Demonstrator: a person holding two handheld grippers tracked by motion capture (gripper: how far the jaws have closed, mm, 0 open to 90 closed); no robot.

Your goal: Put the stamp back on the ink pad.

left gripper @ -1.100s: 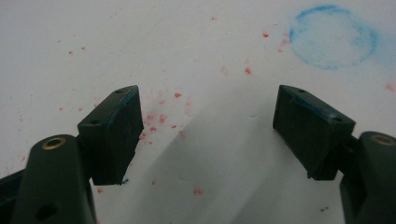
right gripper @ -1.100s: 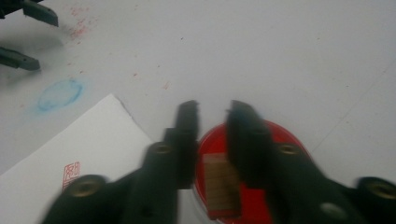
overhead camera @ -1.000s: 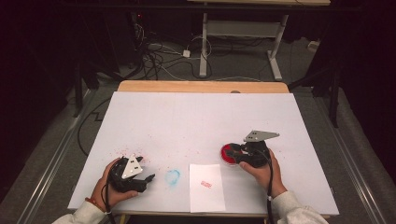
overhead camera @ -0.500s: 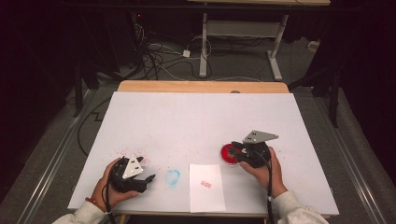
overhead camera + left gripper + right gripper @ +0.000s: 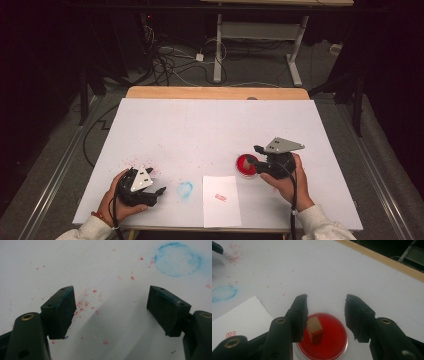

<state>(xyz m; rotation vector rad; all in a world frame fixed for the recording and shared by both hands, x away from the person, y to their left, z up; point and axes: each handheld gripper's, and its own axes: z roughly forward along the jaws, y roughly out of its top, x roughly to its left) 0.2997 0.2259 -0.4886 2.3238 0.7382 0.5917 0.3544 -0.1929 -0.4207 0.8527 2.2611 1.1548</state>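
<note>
Right tongs (image 5: 325,315) have just been opening: your jaws stand apart around the stamp (image 5: 314,330), which stands upright in the red ink pad (image 5: 334,340), leaning by one jaw. Left tongs (image 5: 110,312) sit open, empty, well apart. One stamp, one pad, one paper (image 5: 221,200) beside them on the counter (image 5: 200,130).

table (image 5: 210,125): white, matt, smooth, wood edge at far side | stamp (image 5: 314,330): pale wood, matt | ink pad (image 5: 334,340): red, glossy, in clear plastic dish | paper (image 5: 220,202): white, matt | jaws: black plastic, matt
</note>
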